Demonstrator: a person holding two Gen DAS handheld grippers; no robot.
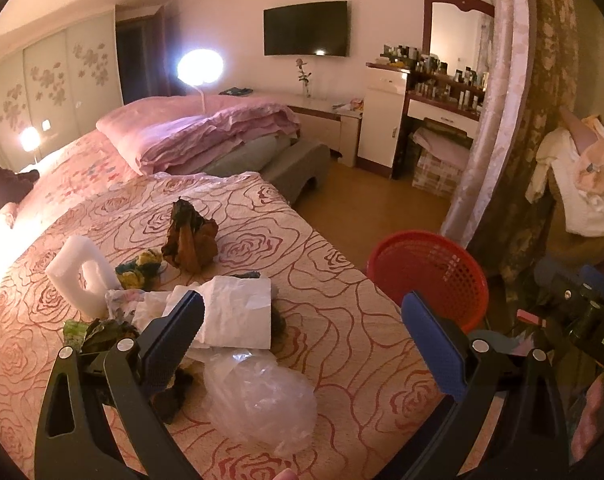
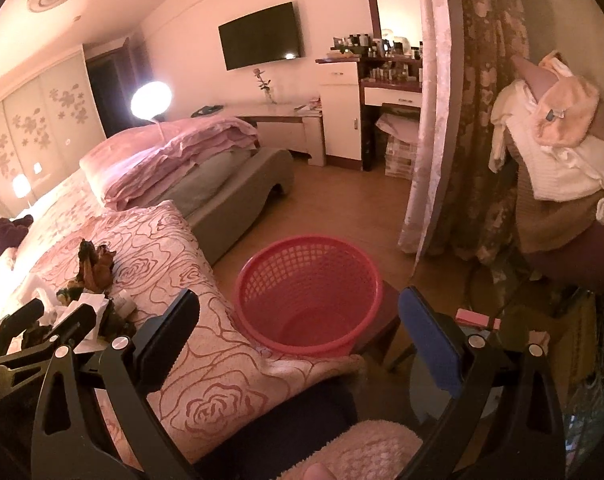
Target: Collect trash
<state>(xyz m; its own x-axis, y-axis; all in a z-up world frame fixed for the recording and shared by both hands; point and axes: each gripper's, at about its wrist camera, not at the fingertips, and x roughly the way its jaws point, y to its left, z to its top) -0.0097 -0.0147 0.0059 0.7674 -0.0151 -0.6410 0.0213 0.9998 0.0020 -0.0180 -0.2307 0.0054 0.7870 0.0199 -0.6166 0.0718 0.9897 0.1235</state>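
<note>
The trash lies in a loose heap on the rose-patterned bedspread (image 1: 309, 240), left of centre in your left wrist view: a crumpled clear plastic bag (image 1: 262, 400) lowest in the frame, a creased white paper (image 1: 238, 312) just above it, a white foam block (image 1: 80, 272) standing at the left, a dark brown crumpled wrapper (image 1: 190, 240) furthest up the bed, and a small yellow-and-teal scrap (image 1: 142, 268) between the foam and the wrapper. Dark bits lie under and beside the paper; you cannot tell what they are.

Your left gripper (image 1: 302, 340) hangs over this heap with its jaws spread wide and nothing between them; its left finger overlaps the white paper in the frame, but whether they touch is unclear.

The red mesh basket (image 2: 309, 292) stands on the floor just beside the bed's near corner, centre of your right wrist view and right of centre in the left one. It looks empty inside.

Your right gripper (image 2: 298, 336) is also wide apart and empty, framing the basket from above. At the lower left of that view, your left gripper shows over the heap.
</note>
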